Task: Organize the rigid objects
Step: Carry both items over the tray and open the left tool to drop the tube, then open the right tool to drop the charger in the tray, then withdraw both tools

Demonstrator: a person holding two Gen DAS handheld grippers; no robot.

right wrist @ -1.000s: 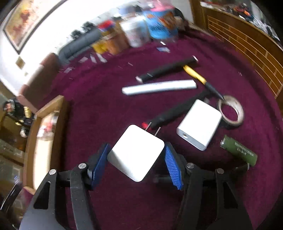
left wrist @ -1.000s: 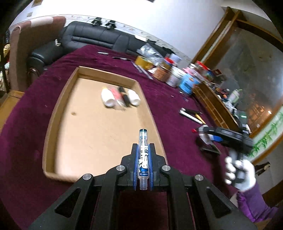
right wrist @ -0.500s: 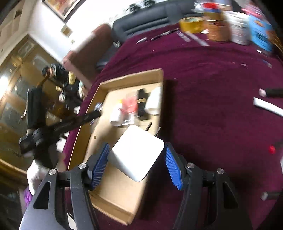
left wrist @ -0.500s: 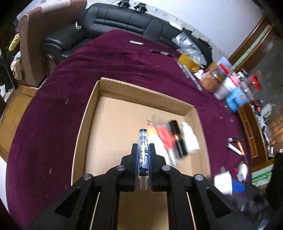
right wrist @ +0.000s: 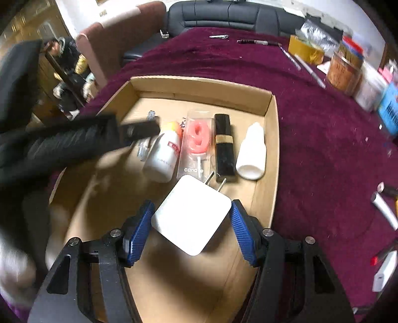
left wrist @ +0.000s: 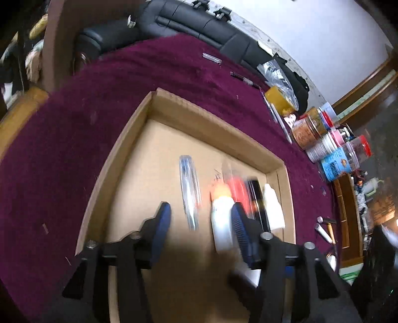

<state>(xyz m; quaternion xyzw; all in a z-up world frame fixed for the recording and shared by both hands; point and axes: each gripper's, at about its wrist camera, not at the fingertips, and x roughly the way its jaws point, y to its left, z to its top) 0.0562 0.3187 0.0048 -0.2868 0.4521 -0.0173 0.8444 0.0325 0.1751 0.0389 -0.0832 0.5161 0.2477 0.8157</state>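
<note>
A cardboard tray [left wrist: 214, 121] [right wrist: 199, 84] lies on the maroon cloth. My left gripper [left wrist: 199, 231] is open above it; the clear blue pen [left wrist: 189, 191] lies loose on the tray floor between its fingers. Beside the pen lie a white bottle [left wrist: 221, 223] [right wrist: 164, 154], a pink candle pack [right wrist: 196, 144], a black lipstick [right wrist: 223, 146] and a white dropper bottle [right wrist: 251, 151]. My right gripper [right wrist: 191, 221] is shut on a white plug charger [right wrist: 191, 218], held over the tray's near part. The left gripper's arm [right wrist: 74, 141] crosses the right wrist view.
Jars and tins [left wrist: 323, 144] [right wrist: 345, 72] stand at the table's far right. A white tube [right wrist: 383, 206], a white power bank [right wrist: 384, 273] and other small items lie on the cloth right of the tray. A black sofa [left wrist: 189, 22] stands behind.
My left gripper has opened and let the pen go onto the tray floor. My right gripper has carried the charger from the cloth to over the tray.
</note>
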